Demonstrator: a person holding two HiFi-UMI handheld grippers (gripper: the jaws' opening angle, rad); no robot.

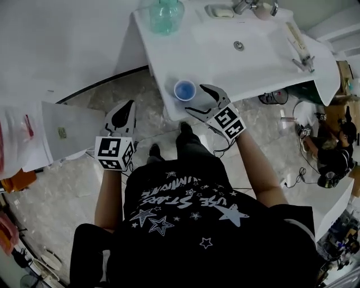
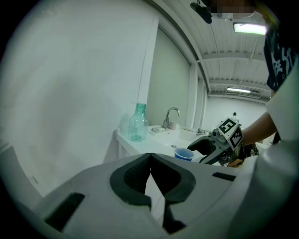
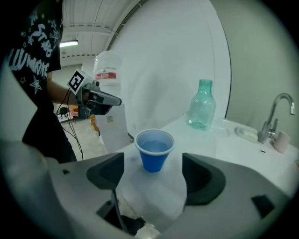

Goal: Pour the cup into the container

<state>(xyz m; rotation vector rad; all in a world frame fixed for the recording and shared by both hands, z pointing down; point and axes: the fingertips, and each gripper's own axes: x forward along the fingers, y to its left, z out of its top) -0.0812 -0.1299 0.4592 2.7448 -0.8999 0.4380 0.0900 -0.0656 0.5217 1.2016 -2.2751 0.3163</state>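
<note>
A blue cup with liquid in it stands on the near left corner of the white sink counter. My right gripper is open at the counter's edge, with the cup just beyond its fingertips and apart from both pads. A teal clear bottle stands at the counter's far left, and the basin lies to the cup's right. Over the floor to the counter's left, my left gripper is shut with nothing in it; its tips touch in the left gripper view.
A faucet and a soap dish sit at the back of the counter. A white panel stands at the left, by a large water jug. Cables and a crouching person are on the floor at the right.
</note>
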